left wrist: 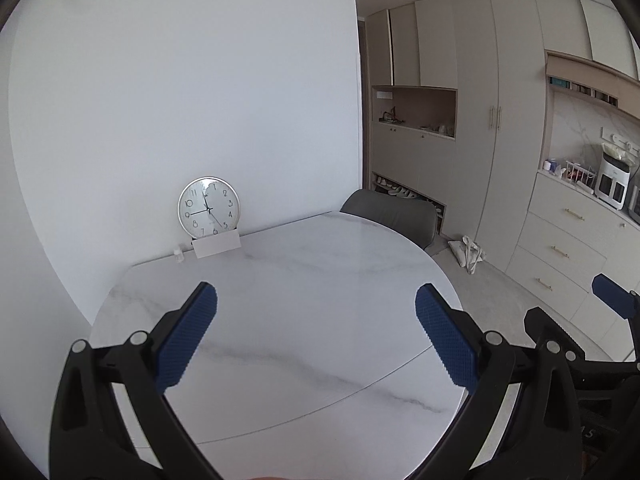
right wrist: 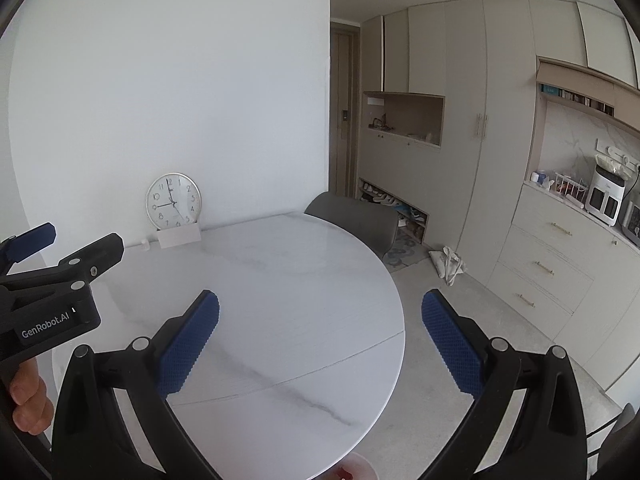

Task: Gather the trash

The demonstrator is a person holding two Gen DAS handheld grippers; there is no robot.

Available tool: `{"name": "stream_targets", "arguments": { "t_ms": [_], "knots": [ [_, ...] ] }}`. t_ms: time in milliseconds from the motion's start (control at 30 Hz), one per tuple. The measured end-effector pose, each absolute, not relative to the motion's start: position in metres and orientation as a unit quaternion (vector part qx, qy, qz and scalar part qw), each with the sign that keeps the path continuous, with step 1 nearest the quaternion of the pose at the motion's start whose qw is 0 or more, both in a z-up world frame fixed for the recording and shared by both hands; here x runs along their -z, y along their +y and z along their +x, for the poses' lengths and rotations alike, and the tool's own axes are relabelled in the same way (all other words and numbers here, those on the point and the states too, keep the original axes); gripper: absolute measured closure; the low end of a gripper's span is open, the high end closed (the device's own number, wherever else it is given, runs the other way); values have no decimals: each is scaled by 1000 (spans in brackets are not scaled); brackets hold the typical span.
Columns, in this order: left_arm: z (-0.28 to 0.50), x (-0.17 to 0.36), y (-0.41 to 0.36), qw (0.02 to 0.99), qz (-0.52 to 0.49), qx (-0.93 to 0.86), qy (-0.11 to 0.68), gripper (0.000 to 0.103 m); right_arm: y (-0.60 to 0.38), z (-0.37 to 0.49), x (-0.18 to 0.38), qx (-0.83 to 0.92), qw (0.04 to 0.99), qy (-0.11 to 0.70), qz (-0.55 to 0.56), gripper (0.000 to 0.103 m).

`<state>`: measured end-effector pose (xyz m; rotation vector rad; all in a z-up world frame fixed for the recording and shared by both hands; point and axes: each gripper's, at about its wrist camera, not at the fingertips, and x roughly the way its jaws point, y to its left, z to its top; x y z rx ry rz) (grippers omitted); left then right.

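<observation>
Both grippers, left and right, hover over the round white marble bench, their blue ribbed fingers spread wide and empty. A pale round container with something red inside is cut off beneath the near edge. At the far edge, a round wall clock stands behind a white card.

- Round marble table: 1
- Wall clock, leaning on wall: 1
- White card in front of clock: 1
- Small bottle beside card: 1
- Grey chair: 1
- Bag on floor: 1
- Handheld grippers: 2, left and right
- Hand visible: 1
</observation>
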<state>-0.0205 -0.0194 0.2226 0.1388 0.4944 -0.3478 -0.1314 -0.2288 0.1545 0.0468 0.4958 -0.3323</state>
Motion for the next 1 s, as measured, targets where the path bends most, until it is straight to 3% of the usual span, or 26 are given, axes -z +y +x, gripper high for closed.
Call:
{"name": "stream_targets", "arguments": {
  "t_ms": [1000],
  "knots": [
    [-5,-206,-29,949,63,173,255,8,-237,-121,-143,174,949,262,30,2]
  ]
}}
